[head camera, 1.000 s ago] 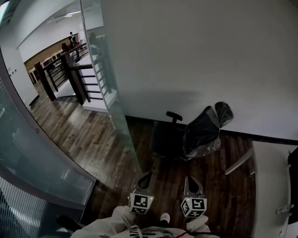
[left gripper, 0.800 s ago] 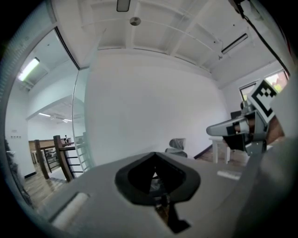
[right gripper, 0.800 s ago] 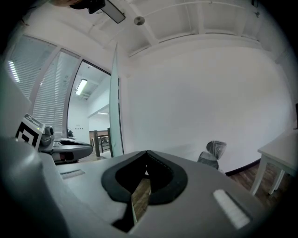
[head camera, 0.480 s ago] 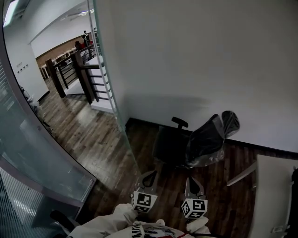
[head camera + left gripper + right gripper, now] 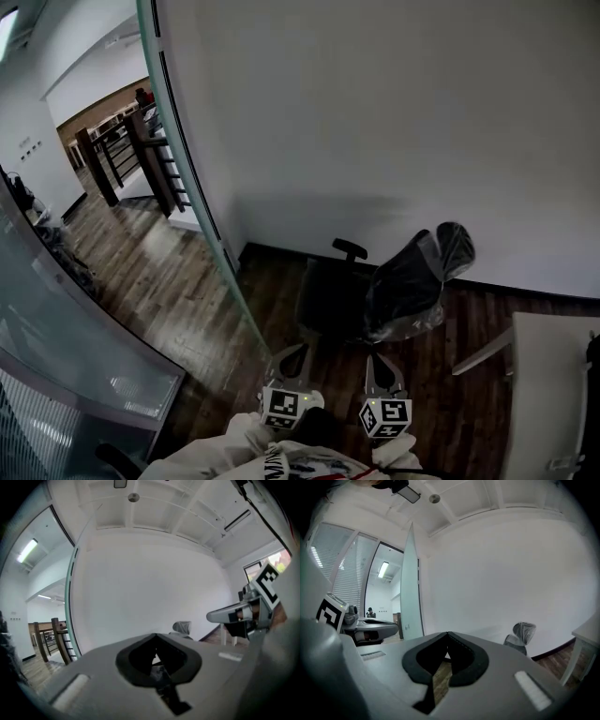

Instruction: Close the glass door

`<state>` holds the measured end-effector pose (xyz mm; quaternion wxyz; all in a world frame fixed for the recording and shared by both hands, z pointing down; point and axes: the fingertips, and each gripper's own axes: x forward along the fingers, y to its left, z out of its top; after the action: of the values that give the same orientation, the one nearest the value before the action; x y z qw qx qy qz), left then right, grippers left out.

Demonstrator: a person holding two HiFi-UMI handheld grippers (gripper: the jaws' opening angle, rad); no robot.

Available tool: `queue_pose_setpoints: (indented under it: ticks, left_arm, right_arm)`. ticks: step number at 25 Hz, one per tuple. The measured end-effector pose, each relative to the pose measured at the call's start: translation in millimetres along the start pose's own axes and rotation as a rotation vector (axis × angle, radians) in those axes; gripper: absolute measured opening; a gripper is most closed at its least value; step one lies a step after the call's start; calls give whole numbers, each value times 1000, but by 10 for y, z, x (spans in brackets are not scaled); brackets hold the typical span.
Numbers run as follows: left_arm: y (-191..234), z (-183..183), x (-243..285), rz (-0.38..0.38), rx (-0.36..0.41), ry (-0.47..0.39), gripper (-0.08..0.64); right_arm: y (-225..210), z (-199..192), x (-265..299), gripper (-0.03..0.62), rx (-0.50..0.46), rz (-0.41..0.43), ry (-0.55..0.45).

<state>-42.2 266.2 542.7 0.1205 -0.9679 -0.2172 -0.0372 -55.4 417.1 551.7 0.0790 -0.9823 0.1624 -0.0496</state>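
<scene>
The glass door (image 5: pixel 192 187) stands open, its greenish edge running from the top left down to the floor just ahead of my left gripper (image 5: pixel 292 354). That gripper is shut and empty, a short way right of the door's bottom corner and not touching it. My right gripper (image 5: pixel 379 366) is beside it, also shut and empty. In the left gripper view the door edge (image 5: pixel 70 597) rises at the left, past the closed left gripper (image 5: pixel 156 637). The right gripper view shows the door panel (image 5: pixel 410 588) left of the closed right gripper (image 5: pixel 447 637).
A black office chair (image 5: pixel 375 281) wrapped in plastic stands against the white wall ahead. A white table (image 5: pixel 548 394) is at the right. A frosted glass wall (image 5: pixel 75 328) curves at the left, with a dark stair railing (image 5: pixel 122 159) beyond on wooden floor.
The person and both grippers have shifted across the floor. In the head view the door's edge now leans further left. Both grippers stay shut.
</scene>
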Motion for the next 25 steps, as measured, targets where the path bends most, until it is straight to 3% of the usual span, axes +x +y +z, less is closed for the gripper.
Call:
queue_pose_setpoints:
  ticks: [12,25]
  left_arm:
    - [484,138,1292,-34,-16,-1,2]
    - [1462,-76,2325,25,-19,36,2]
  right_arm:
    - [-422,255,1218,6,-7,-16,26]
    - [-399,280,2768,6,-13,68,55]
